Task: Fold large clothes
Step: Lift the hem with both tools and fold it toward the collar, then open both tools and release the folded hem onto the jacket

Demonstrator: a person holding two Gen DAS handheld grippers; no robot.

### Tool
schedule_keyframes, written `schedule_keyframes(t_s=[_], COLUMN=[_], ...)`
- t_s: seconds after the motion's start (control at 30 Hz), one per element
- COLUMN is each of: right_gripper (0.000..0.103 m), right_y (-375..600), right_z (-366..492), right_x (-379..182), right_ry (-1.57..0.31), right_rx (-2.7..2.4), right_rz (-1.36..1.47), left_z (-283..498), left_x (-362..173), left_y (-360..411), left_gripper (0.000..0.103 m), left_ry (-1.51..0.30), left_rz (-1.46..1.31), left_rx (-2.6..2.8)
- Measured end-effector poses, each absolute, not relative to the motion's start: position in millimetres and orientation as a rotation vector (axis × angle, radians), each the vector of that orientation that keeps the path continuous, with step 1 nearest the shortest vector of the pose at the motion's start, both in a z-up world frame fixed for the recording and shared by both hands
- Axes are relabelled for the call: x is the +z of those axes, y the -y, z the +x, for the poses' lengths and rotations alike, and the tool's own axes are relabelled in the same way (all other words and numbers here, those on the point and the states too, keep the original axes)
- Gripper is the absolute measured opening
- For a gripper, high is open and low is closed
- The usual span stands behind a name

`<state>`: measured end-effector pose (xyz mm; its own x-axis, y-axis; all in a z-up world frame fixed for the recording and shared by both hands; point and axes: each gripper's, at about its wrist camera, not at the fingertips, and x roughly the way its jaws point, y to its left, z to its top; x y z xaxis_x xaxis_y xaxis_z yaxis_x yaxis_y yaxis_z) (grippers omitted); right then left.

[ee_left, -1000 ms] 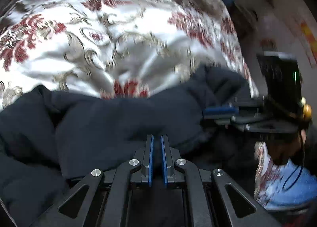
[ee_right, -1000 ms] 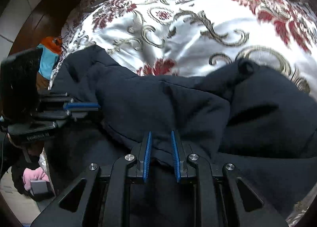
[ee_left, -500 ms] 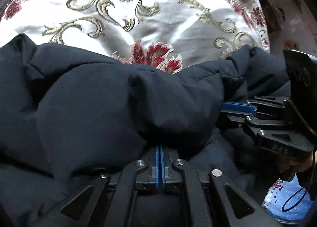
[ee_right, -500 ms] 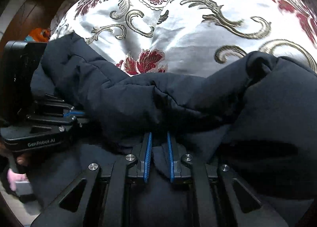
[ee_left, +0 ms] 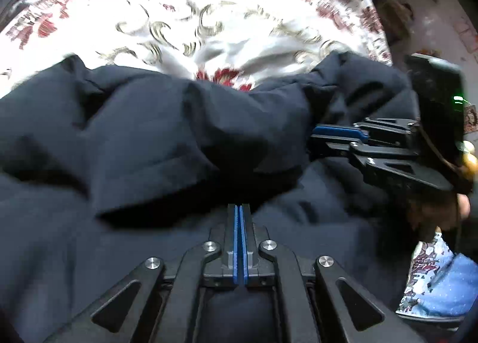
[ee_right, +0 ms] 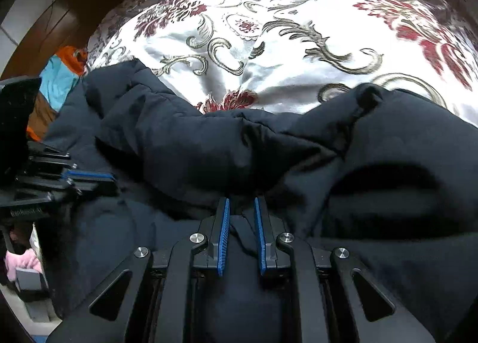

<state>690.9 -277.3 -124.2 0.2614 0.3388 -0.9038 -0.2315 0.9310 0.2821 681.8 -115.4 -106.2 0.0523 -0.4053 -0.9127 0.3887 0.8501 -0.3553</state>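
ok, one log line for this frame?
left gripper: shut, pads together | right gripper: open, fabric between | jacket: bunched on bedspread

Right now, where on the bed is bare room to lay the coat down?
The floral bedspread beyond the dark coat lies bare, out to its far edges. Nearer, the coat fills everything around the left gripper and right gripper.

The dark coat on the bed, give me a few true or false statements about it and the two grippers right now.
1. The coat is dark navy. True.
2. The bedspread is plain blue. False: it is white with red flowers and gold scrolls.
3. The left gripper has its jaws pressed together. True.
4. The right gripper has its jaws pressed together. False: a gap shows between them, with coat fabric in it.
5. The coat hangs from a hook. False: it lies on the bedspread.
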Motion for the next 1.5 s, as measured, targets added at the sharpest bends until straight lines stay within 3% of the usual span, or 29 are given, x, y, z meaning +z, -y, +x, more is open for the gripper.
schedule_keyframes(t_s=[0.3, 0.5, 0.57, 0.63, 0.8, 0.87, 0.9, 0.93, 0.97, 1.0, 1.13, 1.5], right_gripper=[0.028, 0.033, 0.04, 0.059, 0.076, 0.08, 0.082, 0.084, 0.085, 0.088, 0.101, 0.101], right_y=[310.6, 316.4, 321.2, 325.2, 334.0, 338.6, 340.8, 340.6, 340.7, 341.4, 340.3, 323.4], right_z=[674.2, 646.5, 633.0, 617.4, 579.3, 566.4, 557.6, 553.1, 547.0, 539.6, 512.2, 430.1], right_x=[-115.1, -105.9, -100.9, -93.8, -74.2, -68.7, -64.8, -63.3, -61.2, -59.4, -53.4, -32.1], right_ry=[-1.201, -1.162, -1.139, -1.109, -1.052, -1.043, -1.036, -1.032, -1.03, -1.028, -1.008, -0.944], right_rx=[0.356, 0.346, 0.343, 0.337, 0.303, 0.28, 0.263, 0.252, 0.237, 0.224, 0.184, 0.095], right_rz=[0.207, 0.201, 0.18, 0.146, 0.092, 0.089, 0.089, 0.091, 0.096, 0.103, 0.149, 0.114], left_z=[704.1, 727.4, 727.4, 722.5, 689.8, 670.1, 659.7, 647.8, 639.9, 630.1, 591.4, 493.6], left_x=[-81.2, -126.6, -129.8, -125.1, -103.9, -89.2, -82.3, -74.5, -68.6, -61.0, -43.2, -26.1], left_y=[79.9, 76.9, 77.2, 80.9, 86.4, 87.0, 84.8, 85.2, 86.6, 88.6, 89.6, 60.3], left_gripper=[0.004, 0.004, 0.004, 0.004, 0.004, 0.015, 0.037, 0.073, 0.09, 0.099, 0.099, 0.102], left_ry=[-1.275, -1.39, -1.389, -1.372, -1.31, -1.264, -1.247, -1.23, -1.219, -1.198, -1.196, -1.148], left_rz=[-0.189, -0.282, -0.298, -0.287, -0.247, -0.242, -0.242, -0.246, -0.247, -0.245, -0.183, -0.081], left_rx=[-0.497, -0.326, -0.307, -0.289, -0.313, -0.343, -0.357, -0.377, -0.387, -0.389, -0.42, -0.402])
